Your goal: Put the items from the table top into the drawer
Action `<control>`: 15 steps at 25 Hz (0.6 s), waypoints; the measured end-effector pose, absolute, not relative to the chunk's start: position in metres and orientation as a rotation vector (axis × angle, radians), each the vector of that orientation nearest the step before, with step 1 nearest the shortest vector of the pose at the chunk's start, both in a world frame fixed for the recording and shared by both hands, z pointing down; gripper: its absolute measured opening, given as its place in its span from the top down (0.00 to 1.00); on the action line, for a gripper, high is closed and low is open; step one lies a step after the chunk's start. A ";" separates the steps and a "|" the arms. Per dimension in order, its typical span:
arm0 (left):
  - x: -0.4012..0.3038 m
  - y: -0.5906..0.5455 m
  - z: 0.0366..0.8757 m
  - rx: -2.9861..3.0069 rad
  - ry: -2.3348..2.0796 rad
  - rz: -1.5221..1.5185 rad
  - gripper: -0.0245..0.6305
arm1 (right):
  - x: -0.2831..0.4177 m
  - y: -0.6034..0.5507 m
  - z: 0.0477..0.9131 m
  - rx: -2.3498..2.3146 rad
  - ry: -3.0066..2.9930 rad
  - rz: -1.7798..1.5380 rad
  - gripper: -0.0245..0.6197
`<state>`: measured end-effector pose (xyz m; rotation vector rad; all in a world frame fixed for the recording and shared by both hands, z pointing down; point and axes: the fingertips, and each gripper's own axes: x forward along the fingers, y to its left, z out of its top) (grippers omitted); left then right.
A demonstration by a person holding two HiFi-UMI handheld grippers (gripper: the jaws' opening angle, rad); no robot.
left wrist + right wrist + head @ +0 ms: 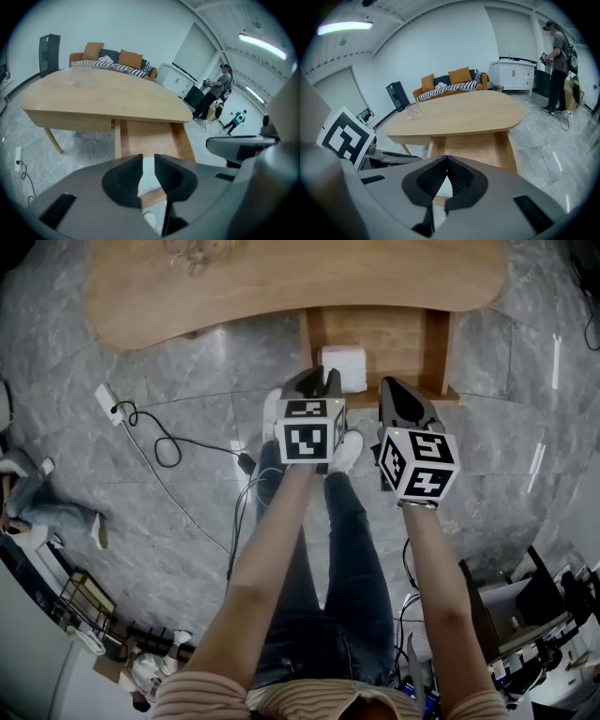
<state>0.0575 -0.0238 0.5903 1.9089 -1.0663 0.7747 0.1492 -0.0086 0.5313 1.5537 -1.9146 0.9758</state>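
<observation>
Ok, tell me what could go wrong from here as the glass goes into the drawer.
1. The glass is clear and stands far across the table; it could slip or tip in the jaws.
2. The right hand-held gripper is shut, the left hand-held gripper barely open; both likely need widening first.
3. Cables trail on the floor by the person's feet: a trip hazard.

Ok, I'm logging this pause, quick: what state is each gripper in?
Left gripper: jaws slightly apart, holding nothing.
Right gripper: jaws closed tip to tip, holding nothing.
</observation>
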 end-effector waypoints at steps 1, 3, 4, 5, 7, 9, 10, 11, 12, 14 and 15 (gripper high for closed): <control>0.058 -0.025 0.583 1.919 -1.064 0.770 0.85 | 0.150 -0.009 0.525 1.563 -1.921 0.973 0.95; 0.061 -0.027 0.569 1.937 -1.057 0.755 0.85 | 0.154 -0.011 0.513 1.580 -1.929 0.965 0.95; 0.062 -0.028 0.561 1.945 -1.054 0.746 0.85 | 0.156 -0.011 0.507 1.589 -1.931 0.962 0.95; 0.062 -0.029 0.553 1.954 -1.054 0.737 0.85 | 0.157 -0.011 0.501 1.597 -1.933 0.959 0.95; 0.061 -0.032 0.536 1.978 -1.059 0.719 0.87 | 0.158 -0.013 0.487 1.615 -1.945 0.953 0.95; 0.058 -0.036 0.518 2.013 -1.069 0.691 0.90 | 0.158 -0.015 0.473 1.638 -1.964 0.947 0.95; 0.057 -0.038 0.508 2.035 -1.075 0.676 0.91 | 0.157 -0.016 0.465 1.653 -1.975 0.945 0.95; 0.056 -0.041 0.499 2.058 -1.079 0.663 0.92 | 0.157 -0.017 0.458 1.667 -1.988 0.942 0.95; 0.056 -0.043 0.490 2.083 -1.081 0.650 0.93 | 0.157 -0.018 0.451 1.682 -2.002 0.939 0.95; 0.056 -0.047 0.470 2.133 -1.079 0.627 0.93 | 0.156 -0.019 0.436 1.707 -2.029 0.930 0.95; 0.056 -0.048 0.460 2.154 -1.076 0.618 0.94 | 0.157 -0.019 0.428 1.717 -2.040 0.926 0.95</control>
